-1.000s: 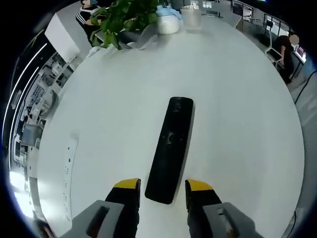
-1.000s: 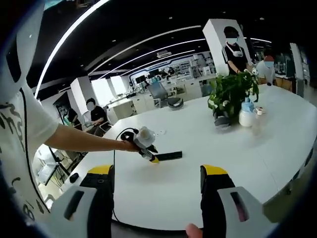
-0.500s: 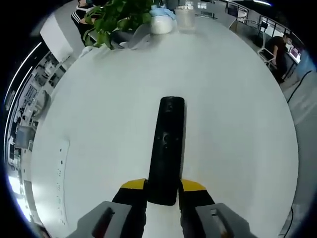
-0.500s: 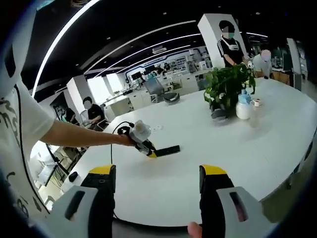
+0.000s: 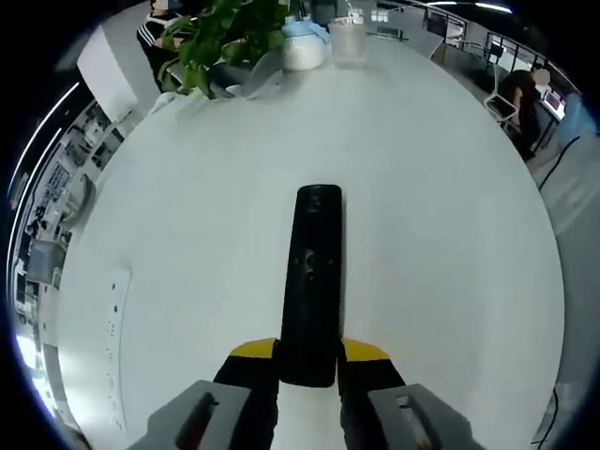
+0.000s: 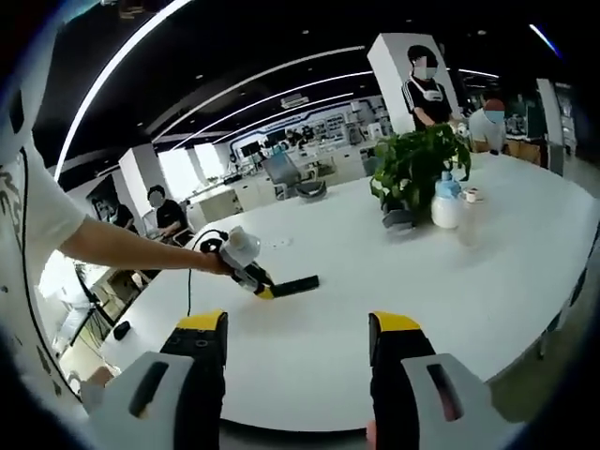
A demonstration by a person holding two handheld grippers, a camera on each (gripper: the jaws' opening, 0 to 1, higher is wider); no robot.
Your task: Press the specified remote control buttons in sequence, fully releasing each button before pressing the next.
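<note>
Now braced: left gripper (image 5: 307,361) has closed in on the near end of the remote (image 5: 312,281)

Since a second ago my left jaws went from standing wide either side of the remote to narrow, pinching its near end on the white table (image 5: 450,234), so I judge it steadied for pressing. Its long axis runs straight away from the jaws, far end towards the potted plant (image 5: 220,37). Right gripper (image 6: 295,328) hangs wide, empty, well short of the remote (image 6: 292,283)
</note>
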